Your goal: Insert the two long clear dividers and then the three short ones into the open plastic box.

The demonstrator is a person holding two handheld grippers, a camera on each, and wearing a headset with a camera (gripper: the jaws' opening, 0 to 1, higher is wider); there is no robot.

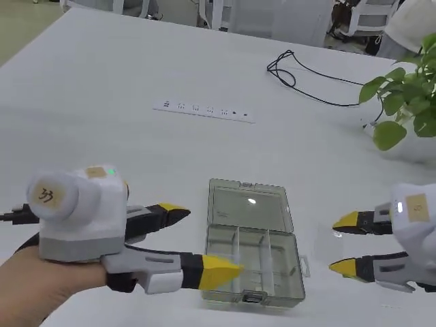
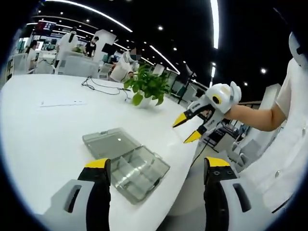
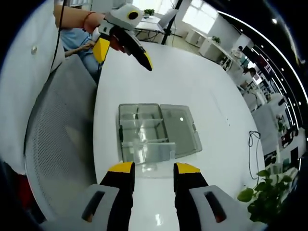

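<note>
The clear plastic box (image 1: 253, 267) lies open in the middle of the white table, its lid (image 1: 251, 206) flipped back on the far side. Clear partitions stand inside the tray. A clear divider (image 3: 147, 153) lies flat on the table against the box's right side, seen faintly as the divider (image 1: 304, 264) from the head. My left gripper (image 1: 206, 240) hovers at the box's left edge, open and empty. On the opposite side, my right gripper (image 1: 338, 244) is open and empty too. The box (image 2: 126, 162) lies ahead of my left gripper (image 2: 156, 163). The box (image 3: 155, 129) lies ahead of my right gripper (image 3: 153, 167).
A white power strip (image 1: 204, 110) lies further back on the table. A black cable (image 1: 300, 73) loops at the back right beside a green plant (image 1: 403, 95). A grey mesh chair (image 3: 62, 130) stands at the table's near edge.
</note>
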